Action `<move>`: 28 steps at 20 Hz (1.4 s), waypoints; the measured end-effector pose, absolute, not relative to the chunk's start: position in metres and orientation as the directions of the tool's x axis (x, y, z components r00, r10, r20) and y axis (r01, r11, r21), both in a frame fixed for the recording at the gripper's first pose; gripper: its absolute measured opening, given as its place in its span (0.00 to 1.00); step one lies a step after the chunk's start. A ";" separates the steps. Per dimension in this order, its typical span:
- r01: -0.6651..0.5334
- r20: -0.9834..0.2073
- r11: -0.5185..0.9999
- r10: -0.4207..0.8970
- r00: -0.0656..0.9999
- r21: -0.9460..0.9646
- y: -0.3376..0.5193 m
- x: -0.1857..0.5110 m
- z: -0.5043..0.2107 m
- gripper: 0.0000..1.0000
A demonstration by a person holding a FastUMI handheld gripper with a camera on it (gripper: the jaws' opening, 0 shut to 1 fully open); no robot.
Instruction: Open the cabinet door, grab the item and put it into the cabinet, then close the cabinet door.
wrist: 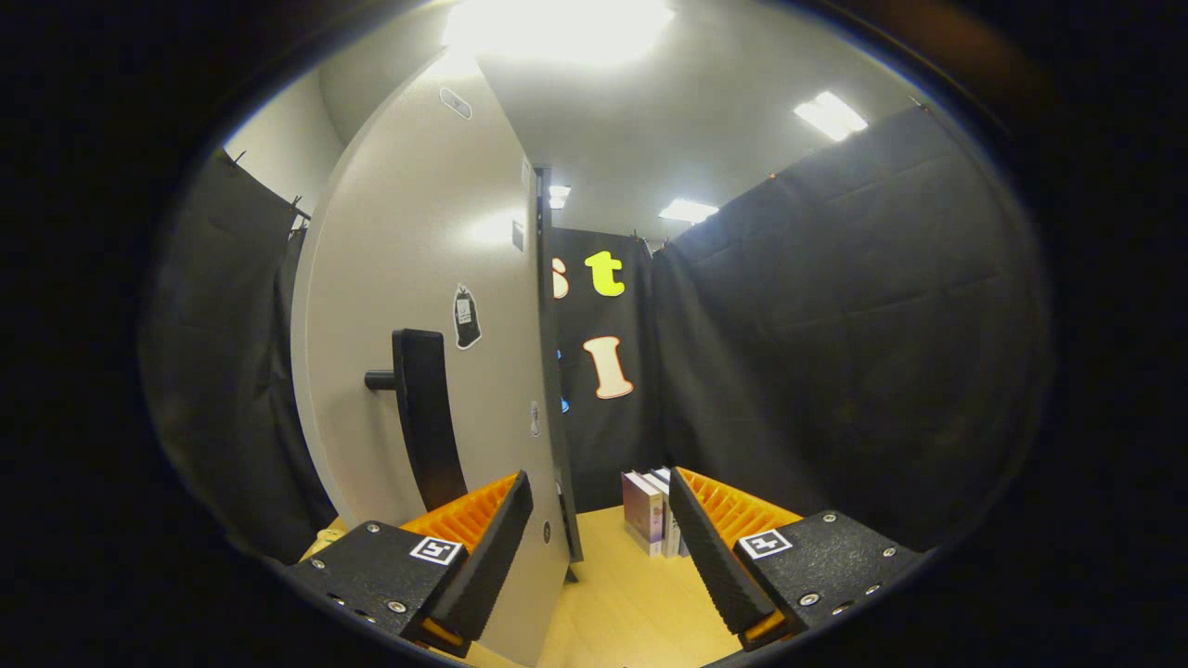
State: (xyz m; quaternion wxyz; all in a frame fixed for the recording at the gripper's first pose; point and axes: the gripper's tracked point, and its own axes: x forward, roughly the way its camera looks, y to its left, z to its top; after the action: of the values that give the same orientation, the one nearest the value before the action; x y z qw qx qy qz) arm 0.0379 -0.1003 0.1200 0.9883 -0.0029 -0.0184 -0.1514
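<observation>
**Door swung out, books wait beyond the fingers**

The gripper (599,547) hangs with its fingers spread wide and holding nothing, the free edge of the cabinet door (418,325) standing upright in the gap between them, nearer the left finger. The door's black handle (422,417) runs vertically on the face left of that edge. The item, a small stack of books (650,510), stands upright on the wooden table (622,603) just ahead of the right finger's tip, spines vertical, close against the cloth wall. Judging from this, the grab calls for a short advance forward and slightly right, clear of the door's edge.
</observation>
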 end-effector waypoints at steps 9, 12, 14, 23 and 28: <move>0.188 0.012 0.982 -0.188 0.982 0.014 -0.044 0.077 0.114 0.92; 0.143 0.008 0.989 -0.144 0.990 0.035 -0.025 0.091 0.112 0.92; 0.107 0.003 0.993 -0.107 0.994 0.046 -0.010 0.100 0.110 0.93; -0.012 -0.059 1.000 0.013 0.998 0.024 0.037 0.127 0.086 0.94; -0.036 -0.077 0.999 0.037 0.996 0.014 0.048 0.114 0.075 0.94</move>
State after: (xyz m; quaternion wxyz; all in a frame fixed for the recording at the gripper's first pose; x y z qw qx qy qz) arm 0.1143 0.0481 0.0755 0.9991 0.0062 0.0386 0.0184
